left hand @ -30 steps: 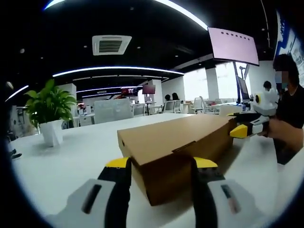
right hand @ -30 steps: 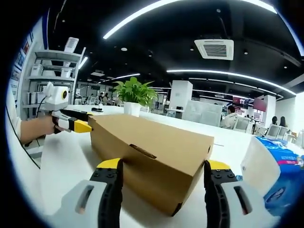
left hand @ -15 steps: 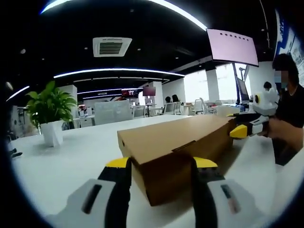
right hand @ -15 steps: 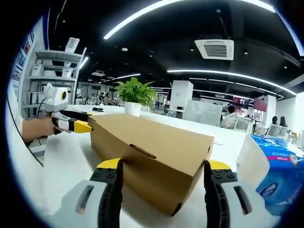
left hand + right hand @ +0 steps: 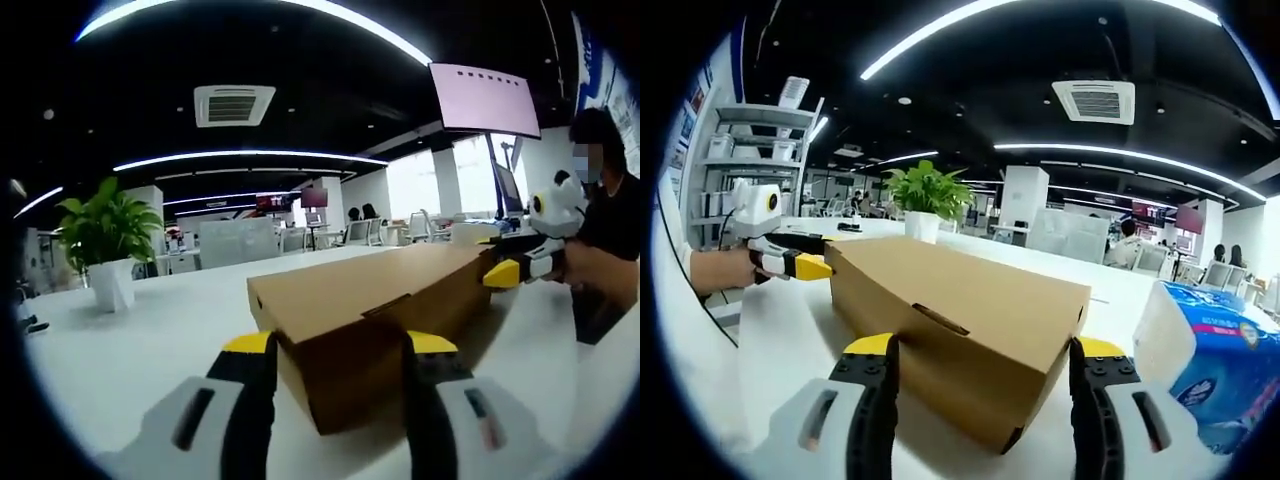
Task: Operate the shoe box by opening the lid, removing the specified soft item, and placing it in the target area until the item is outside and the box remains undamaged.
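With both wide-open grippers, left gripper [image 5: 338, 345] and right gripper [image 5: 983, 348], straddling the closed brown cardboard shoe box [image 5: 375, 310], lift its tucked front flap [image 5: 940, 318] gently, without creasing it.

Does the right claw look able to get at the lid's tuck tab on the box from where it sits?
Probably yes. The right claw is open astride the box's near corner, and the tuck tab sits just ahead with nothing between them.

- No lettering anywhere is clear enough to read.
- The blue-and-white plastic package [image 5: 1215, 370] carries print too blurred to make out.
- The pale pink hanging screen [image 5: 484, 99] shows only a row of tiny, illegible marks.
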### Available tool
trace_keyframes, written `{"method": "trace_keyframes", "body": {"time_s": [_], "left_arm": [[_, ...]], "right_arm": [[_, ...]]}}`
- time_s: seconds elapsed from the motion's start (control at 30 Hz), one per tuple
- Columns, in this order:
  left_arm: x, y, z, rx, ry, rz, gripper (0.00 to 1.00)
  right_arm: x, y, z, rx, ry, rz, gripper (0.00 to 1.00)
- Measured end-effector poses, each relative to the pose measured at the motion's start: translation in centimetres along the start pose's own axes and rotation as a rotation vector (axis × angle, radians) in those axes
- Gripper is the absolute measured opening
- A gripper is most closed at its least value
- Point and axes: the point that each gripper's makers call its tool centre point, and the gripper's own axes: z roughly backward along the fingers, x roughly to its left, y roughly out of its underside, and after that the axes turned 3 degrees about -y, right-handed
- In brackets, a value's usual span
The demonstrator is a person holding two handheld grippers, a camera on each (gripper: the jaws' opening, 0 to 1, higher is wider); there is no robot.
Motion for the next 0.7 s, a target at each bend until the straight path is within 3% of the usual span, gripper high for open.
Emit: {"method": "trace_keyframes", "body": {"time_s": [0.6, 0.7], "left_arm": [[-1.7, -0.1, 0.9, 0.002, 0.004, -0.006, 0.50], [-1.9, -0.1, 1.0, -0.009, -0.003, -0.005, 0.50]], "right_arm": [[0.1, 0.1, 1.6, -0.017, -0.006, -0.013, 0.71], [-0.1, -0.5, 1.9, -0.076, -0.042, -0.118, 0.73]]}}
